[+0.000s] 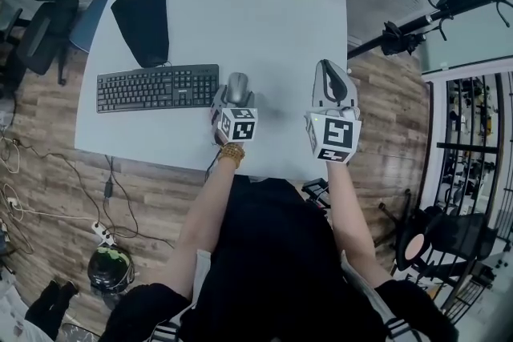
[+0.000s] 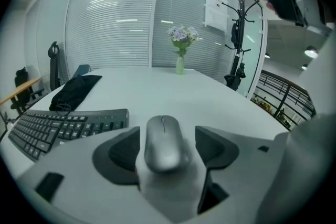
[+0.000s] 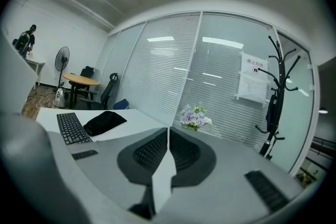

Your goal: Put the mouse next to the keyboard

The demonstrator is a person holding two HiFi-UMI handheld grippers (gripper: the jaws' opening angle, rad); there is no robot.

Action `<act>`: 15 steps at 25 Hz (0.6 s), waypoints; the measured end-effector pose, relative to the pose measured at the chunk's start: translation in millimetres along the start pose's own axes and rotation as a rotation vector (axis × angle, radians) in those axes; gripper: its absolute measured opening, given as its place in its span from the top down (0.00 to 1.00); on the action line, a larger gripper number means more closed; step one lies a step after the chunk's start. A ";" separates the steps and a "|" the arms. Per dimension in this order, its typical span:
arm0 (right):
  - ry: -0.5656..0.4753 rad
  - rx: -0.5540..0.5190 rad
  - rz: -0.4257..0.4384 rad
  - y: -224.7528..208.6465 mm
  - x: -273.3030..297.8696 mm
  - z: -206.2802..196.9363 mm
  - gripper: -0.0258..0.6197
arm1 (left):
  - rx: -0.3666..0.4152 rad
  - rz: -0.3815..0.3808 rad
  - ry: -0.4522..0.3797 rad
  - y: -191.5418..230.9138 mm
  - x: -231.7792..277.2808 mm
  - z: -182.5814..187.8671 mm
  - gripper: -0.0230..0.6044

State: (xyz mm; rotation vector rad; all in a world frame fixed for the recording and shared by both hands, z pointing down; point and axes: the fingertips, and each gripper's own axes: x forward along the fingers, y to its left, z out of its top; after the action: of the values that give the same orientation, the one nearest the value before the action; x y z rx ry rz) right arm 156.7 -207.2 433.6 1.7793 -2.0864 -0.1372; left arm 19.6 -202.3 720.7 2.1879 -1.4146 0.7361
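Straddling mouse (image 2: 164, 141), near end blurred, left gripper (image 2: 167, 136) fingers spread; right gripper (image 3: 168, 136) fingers pressed together

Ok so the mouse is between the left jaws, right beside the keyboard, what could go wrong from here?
1. The mouse sits between the open jaws of the left gripper. Pulling back crookedly could let a pad catch it and drag it away from the keyboard.
2. The keyboard's right end is close beside those jaws, so a sideways swing might nudge it.
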 end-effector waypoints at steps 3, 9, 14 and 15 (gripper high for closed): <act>-0.001 0.000 -0.002 -4.2 -6.9 5.4 0.96 | -0.006 0.017 -0.050 4.1 -17.0 22.3 0.45; -0.029 0.018 -0.003 -15.7 -19.5 27.2 0.96 | 0.011 0.043 -0.235 6.1 -66.0 108.2 0.45; -0.054 0.031 -0.003 -20.9 -29.0 43.9 0.96 | 0.042 0.048 -0.349 2.6 -105.7 162.1 0.45; -0.059 0.033 -0.002 -21.6 -30.6 46.8 0.96 | 0.049 0.050 -0.368 2.1 -113.5 170.7 0.46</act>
State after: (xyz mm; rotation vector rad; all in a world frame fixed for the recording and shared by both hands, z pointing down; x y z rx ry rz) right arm 163.6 -190.0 376.6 1.8180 -2.1397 -0.1582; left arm 13.3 -229.0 517.5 2.4250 -1.6441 0.3985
